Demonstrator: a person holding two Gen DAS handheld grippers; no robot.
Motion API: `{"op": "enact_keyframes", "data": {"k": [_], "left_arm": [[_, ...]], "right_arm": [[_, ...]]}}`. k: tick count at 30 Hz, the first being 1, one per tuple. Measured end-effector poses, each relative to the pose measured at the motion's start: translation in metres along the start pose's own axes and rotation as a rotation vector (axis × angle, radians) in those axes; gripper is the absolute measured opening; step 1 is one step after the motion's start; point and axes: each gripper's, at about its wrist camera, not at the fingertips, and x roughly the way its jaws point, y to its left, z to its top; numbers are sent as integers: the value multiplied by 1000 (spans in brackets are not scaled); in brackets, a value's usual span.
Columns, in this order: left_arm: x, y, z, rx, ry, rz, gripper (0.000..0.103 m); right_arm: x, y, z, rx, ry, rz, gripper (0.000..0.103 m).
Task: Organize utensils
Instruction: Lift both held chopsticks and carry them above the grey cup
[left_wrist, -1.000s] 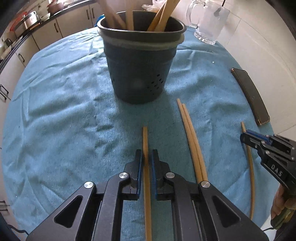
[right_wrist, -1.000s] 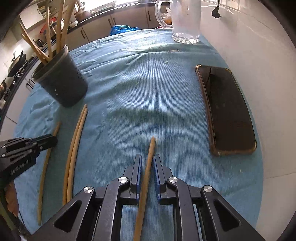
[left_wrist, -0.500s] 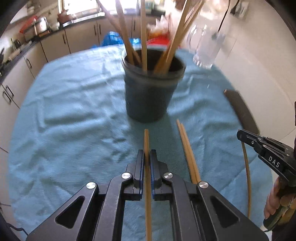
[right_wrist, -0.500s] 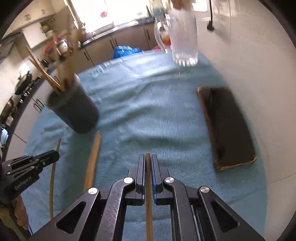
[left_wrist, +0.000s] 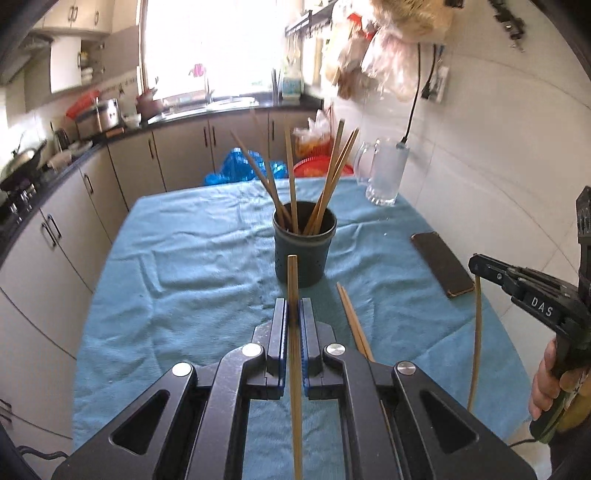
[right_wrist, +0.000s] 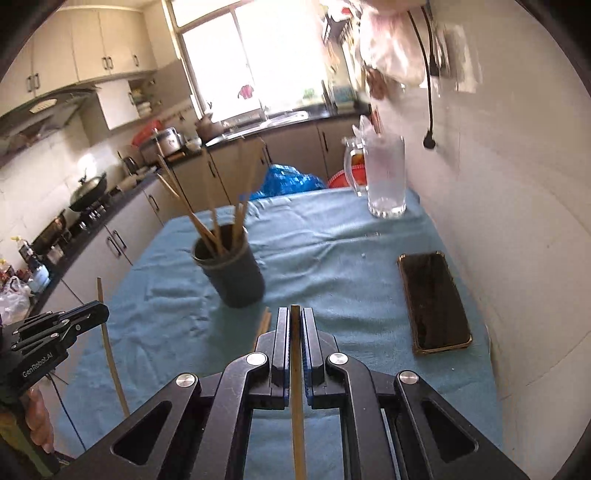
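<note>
Each claw clamped on 1 chopstick above the blue-clothed counter.

The left claw (left_wrist: 293, 314) grips the left chopstick (left_wrist: 294, 354) between its blue pads, its tip pointing toward the dark utensil holder (left_wrist: 304, 254), which already holds several chopsticks upright. The right claw (right_wrist: 294, 325) pinches the right chopstick (right_wrist: 296, 387) the same way, the holder ahead and to its left. 2 loose chopsticks (left_wrist: 354, 325) lie on the blue cloth (left_wrist: 177, 266) between the claws. A phone (right_wrist: 434, 302) lies near the tiled wall, a glass mug (right_wrist: 386, 177) farther back. Kitchen cabinets and a bright window stand behind.
</note>
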Motion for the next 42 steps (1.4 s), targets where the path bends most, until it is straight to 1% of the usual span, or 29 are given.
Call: {"op": "enact_keyframes", "data": {"k": [6,10,17,24,32,42], "left_arm": [[-36,-12,-13,64,-70,32,6],[-57,-20,-20,105,-121,52,6],[-80,-20,-20,101,-165,35,6],[-87,-20,-14,80,-182,15,6],[-79,-20,-5,70,-161,3,6],[-75,-19,1,67,-157,-2,6]], "right_arm": [[-36,11,-7,-13,-59,30,6],[-51,17,-11,-25,-88,43,6],[-71,28,-10,-42,-127,68,6],[-80,35,-5,-55,-156,78,6],[-82,38,4,-56,-178,89,6],[-81,46,16,-74,-191,96,6]]}}
